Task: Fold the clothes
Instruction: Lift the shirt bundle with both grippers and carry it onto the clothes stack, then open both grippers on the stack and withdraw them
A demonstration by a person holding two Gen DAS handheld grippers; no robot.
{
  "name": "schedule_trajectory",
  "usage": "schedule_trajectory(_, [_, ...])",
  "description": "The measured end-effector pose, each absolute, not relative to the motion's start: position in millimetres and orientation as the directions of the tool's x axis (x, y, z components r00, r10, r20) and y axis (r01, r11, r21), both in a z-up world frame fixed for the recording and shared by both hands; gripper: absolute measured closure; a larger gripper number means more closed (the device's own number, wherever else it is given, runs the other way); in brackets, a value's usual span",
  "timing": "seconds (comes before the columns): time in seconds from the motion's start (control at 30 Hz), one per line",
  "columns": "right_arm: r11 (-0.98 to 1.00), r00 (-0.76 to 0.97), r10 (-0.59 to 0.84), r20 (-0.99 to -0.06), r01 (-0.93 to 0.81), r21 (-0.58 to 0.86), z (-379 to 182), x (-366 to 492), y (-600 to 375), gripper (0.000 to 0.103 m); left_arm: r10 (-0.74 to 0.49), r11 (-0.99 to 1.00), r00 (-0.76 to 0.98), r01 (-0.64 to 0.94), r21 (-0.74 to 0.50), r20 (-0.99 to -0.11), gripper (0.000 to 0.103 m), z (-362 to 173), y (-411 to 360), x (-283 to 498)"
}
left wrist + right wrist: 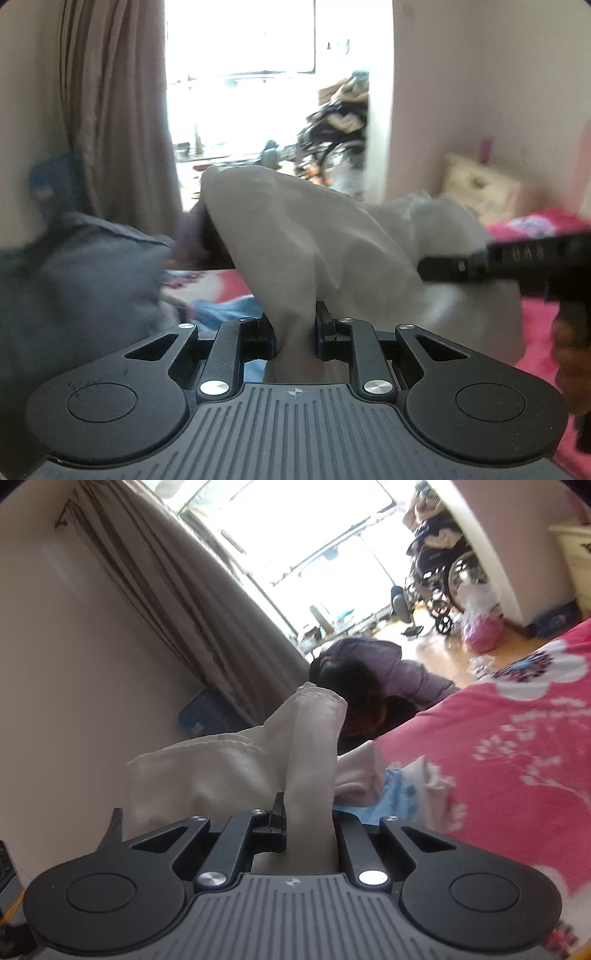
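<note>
left gripper point(295, 328): clamped down on a bunched fold of the white garment point(332, 251), jaws narrow with cloth squeezed between them

right gripper point(306, 819): same deal, pinched tight on another bunch of that white garment point(236, 768); cloth sticks straight up out of the jaws with a stitched hem at the top

white garment: hanging in the air between the two grippers, above the bed, pretty crumpled; from the left wrist view, drapes up and over to the right where the right gripper point(465, 266) comes in black from the side and bites the far edge

bed cover point(517, 746): hot pink with white flower print, fills the right side of the right wrist view, also peeking out under the garment in the left wrist view

other laundry: small pile of pale pink cloth point(362, 775) and a light blue piece point(395, 794) lying on the bed just past the right gripper; grey-blue fabric point(74, 280) bulking up on the left of the left wrist view, blurry, can't say what item

person: someone in a purple jacket point(391, 664) crouched low beside the bed

background: brown curtain point(118, 110), blown-out bright window point(240, 55), wheelchair point(450, 579) loaded with clothes near the doorway, pink bag point(484, 631) on the wooden floor
</note>
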State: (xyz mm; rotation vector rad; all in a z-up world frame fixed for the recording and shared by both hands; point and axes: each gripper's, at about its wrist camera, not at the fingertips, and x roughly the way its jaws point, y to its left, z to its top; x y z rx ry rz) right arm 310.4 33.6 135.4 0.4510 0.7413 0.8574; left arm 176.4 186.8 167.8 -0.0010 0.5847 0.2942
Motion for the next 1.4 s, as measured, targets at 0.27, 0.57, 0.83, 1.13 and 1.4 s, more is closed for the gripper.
schedule_trajectory(0.27, [0.678, 0.351, 0.731, -0.585, -0.473, 0.563, 63, 349, 88, 0.085, 0.399, 0.914, 0.629, -0.331, 0.235, -0.668, 0.068, 107, 224, 206])
schedule_trajectory(0.57, [0.677, 0.459, 0.733, -0.502, -0.563, 0.473, 86, 334, 65, 0.056, 0.465, 0.885, 0.753, -0.379, 0.271, -0.465, 0.064, 149, 207, 176])
schedule_trajectory(0.83, [0.598, 0.447, 0.791, -0.418, -0.707, 0.377, 110, 291, 48, 0.072, 0.318, 0.948, 0.776, -0.276, 0.161, -0.545, 0.062, 130, 194, 185])
schedule_trajectory(1.13, [0.642, 0.479, 0.723, -0.498, -0.733, 0.225, 85, 280, 65, 0.078, 0.326, 0.945, 0.738, -0.241, 0.22, -0.592, 0.062, 66, 194, 179])
schedule_trajectory(1.4, [0.756, 0.508, 0.615, -0.603, -0.598, 0.267, 68, 331, 112, 0.079, 0.323, 0.945, 0.749, -0.229, 0.232, -0.578, 0.062, 66, 192, 178])
